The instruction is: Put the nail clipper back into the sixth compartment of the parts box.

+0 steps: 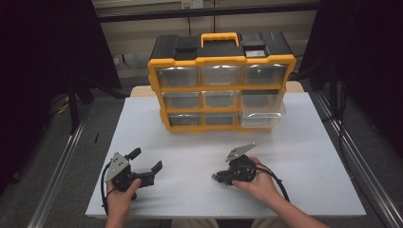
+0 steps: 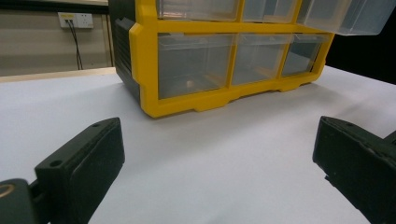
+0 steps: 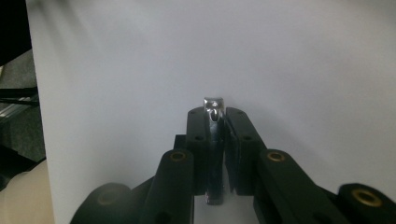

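Right now the right gripper (image 1: 217, 178), low and right of centre in the high view, has its jaws clenched on a small shiny metal piece (image 3: 214, 140), which stands edge-on between the pads with its long axis running along the jaws and its tip poking just past them. What the piece is I cannot tell. The jaws point toward the left of the frame, across the bare white desk (image 1: 304, 156), so the organizer (image 1: 221, 80) at the upper middle lies off to their side, well apart; my guess is that the hand must swing toward the top of the frame before the piece can go anywhere near a drawer. The left gripper (image 1: 145, 160), at lower left, has its jaws released and spread wide with nothing between them, aimed at the organizer's lower row. A clear drawer (image 1: 261, 116) at the organizer's lower right is pulled out, on the right hand's side. The drawers look mostly empty; a tiny speck shows in one (image 2: 189, 84).
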`<state>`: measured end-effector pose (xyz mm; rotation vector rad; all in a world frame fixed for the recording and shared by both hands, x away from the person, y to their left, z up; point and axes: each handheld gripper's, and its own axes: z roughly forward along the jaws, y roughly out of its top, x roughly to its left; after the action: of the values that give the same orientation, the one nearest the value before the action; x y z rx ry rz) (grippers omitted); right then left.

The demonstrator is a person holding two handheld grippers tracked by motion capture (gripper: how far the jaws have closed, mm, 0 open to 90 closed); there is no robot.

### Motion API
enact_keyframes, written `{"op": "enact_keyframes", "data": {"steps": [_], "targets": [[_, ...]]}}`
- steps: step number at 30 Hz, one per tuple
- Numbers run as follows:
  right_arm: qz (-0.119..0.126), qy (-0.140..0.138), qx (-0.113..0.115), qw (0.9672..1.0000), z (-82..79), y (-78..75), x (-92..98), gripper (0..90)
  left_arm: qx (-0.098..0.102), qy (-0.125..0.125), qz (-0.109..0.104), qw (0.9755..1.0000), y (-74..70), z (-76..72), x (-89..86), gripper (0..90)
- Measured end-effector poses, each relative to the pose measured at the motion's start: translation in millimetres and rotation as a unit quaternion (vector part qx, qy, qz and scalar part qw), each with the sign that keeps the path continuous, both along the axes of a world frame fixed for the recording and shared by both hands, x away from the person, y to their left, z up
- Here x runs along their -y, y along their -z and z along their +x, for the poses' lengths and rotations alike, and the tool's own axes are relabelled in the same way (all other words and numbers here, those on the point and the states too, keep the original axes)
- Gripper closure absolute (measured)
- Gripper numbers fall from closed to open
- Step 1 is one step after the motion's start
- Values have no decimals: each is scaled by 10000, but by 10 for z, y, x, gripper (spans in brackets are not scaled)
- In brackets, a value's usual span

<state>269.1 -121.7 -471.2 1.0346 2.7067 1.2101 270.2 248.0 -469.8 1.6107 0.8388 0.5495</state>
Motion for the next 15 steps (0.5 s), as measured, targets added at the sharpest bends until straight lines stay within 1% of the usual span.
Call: {"op": "enact_keyframes", "data": {"steps": [2,3,4,5,6,7,8,9,11,12,13,14,15], "targets": [[-42,1,34,10000,11,-12,14,815,-7,-42,20,10000,-3,-3,0,22],[26,6,51,10000,15,-13,20,815,-1,-37,23,10000,-4,-3,-1,22],[1,35,12,10000,13,-27,30,823,1,-27,12,10000,-4,-2,0,22],[5,81,-76,9999,7,-44,33,825,2,-43,16,10000,-5,-4,0,23],[11,47,33,10000,17,-55,41,900,-2,-40,18,10000,-4,-4,-1,22],[78,86,61,9999,18,-83,61,900,-1,-40,15,10000,-4,-4,0,22],[122,52,6,9999,32,-107,74,900,-1,-42,21,10000,-4,-4,-1,22],[86,69,-27,9999,37,-127,82,900,-3,-38,17,10000,-3,-4,-1,23],[-35,85,-10,10000,48,-124,84,900,-5,-28,24,10000,-3,-3,2,22],[-95,54,9,9999,49,-115,83,900,-2,-31,-8,10000,-3,-4,7,22],[-109,88,36,9999,43,-110,78,900,-1,-24,-3,10000,-6,-6,6,22],[-42,23,114,9999,45,-106,78,900,21,-48,36,10000,-9,-7,0,22],[-12,56,109,9999,31,-120,76,900,6,-34,37,10000,-9,-8,-5,22]]}}
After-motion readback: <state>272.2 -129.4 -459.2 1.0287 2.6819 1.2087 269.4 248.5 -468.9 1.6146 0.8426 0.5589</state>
